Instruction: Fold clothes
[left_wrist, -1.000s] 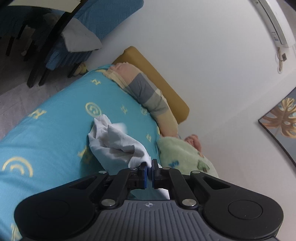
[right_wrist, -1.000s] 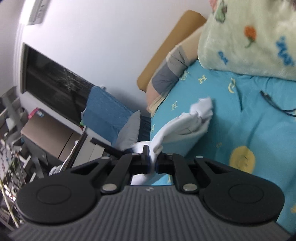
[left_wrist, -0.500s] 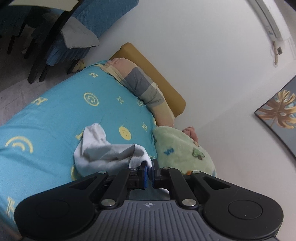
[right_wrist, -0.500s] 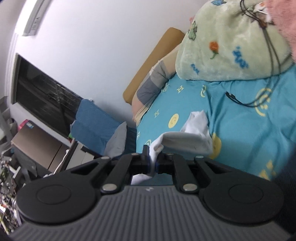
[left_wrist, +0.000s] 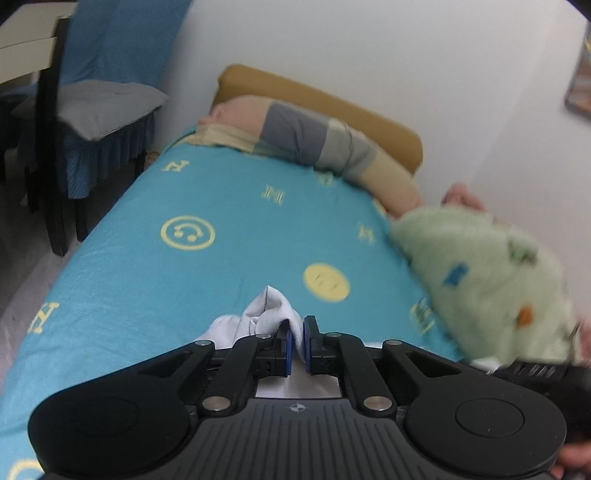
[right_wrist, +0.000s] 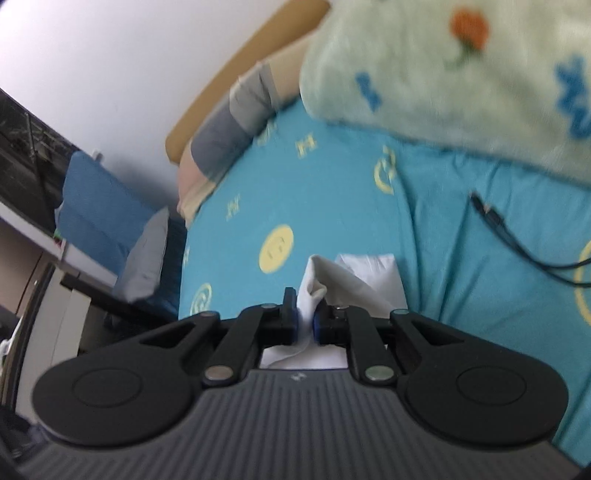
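Note:
A white garment (left_wrist: 267, 314) lies bunched low on the turquoise bed sheet (left_wrist: 207, 206), right in front of both grippers. My left gripper (left_wrist: 298, 341) is shut on a fold of the white cloth, which fills the gap between its blue pads. In the right wrist view the same white garment (right_wrist: 354, 280) shows a flat folded part on the sheet and a raised corner. My right gripper (right_wrist: 304, 323) is shut on that raised corner. Most of the cloth is hidden under the gripper bodies.
A light green fleece blanket (left_wrist: 487, 280) is heaped at the right. A striped pillow (left_wrist: 314, 144) lies against the ochre headboard (left_wrist: 332, 103). A black cable (right_wrist: 517, 240) trails over the sheet. A blue-covered chair (left_wrist: 92, 110) stands left of the bed.
Both grippers have come down and toward the near part of the bed with the white garment. The cloth, stretched out before, now sits bunched close under the fingers.

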